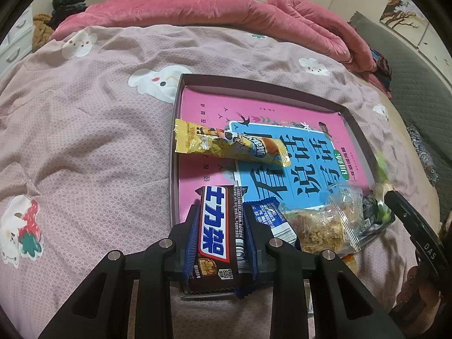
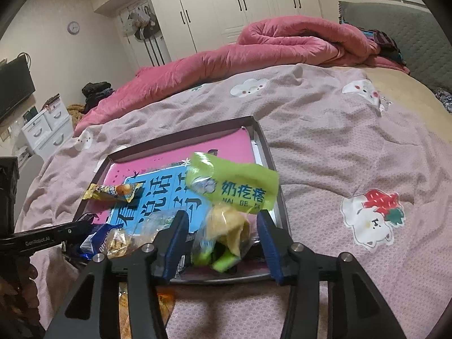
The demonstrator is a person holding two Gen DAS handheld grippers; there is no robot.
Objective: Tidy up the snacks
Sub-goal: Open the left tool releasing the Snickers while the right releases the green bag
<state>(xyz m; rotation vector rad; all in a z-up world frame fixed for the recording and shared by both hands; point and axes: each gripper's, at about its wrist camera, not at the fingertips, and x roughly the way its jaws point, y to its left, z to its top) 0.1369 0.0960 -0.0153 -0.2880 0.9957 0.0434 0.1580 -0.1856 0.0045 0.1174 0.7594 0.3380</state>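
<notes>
In the left wrist view my left gripper (image 1: 221, 212) is shut on a brown Snickers bar (image 1: 217, 226), held lengthwise over the near left corner of a dark shallow tray (image 1: 254, 83). A pink and blue book (image 1: 305, 152) lines the tray. On it lie a yellow snack pack (image 1: 228, 144), a blue-white packet (image 1: 272, 217) and a clear bag of brown cake (image 1: 319, 226). In the right wrist view my right gripper (image 2: 223, 223) stands open over the tray's near edge (image 2: 180, 135). A blurred green milk-snack packet (image 2: 237, 189) sits loose between its fingers, the pads not pressing on it.
The tray rests on a bed with a mauve sheet (image 2: 325, 147) printed with white animals. A rolled pink quilt (image 2: 282, 42) lies along the far side, a grey headboard (image 2: 395, 28) to the right. White wardrobes (image 2: 226, 5) and small drawers (image 2: 45, 127) stand behind.
</notes>
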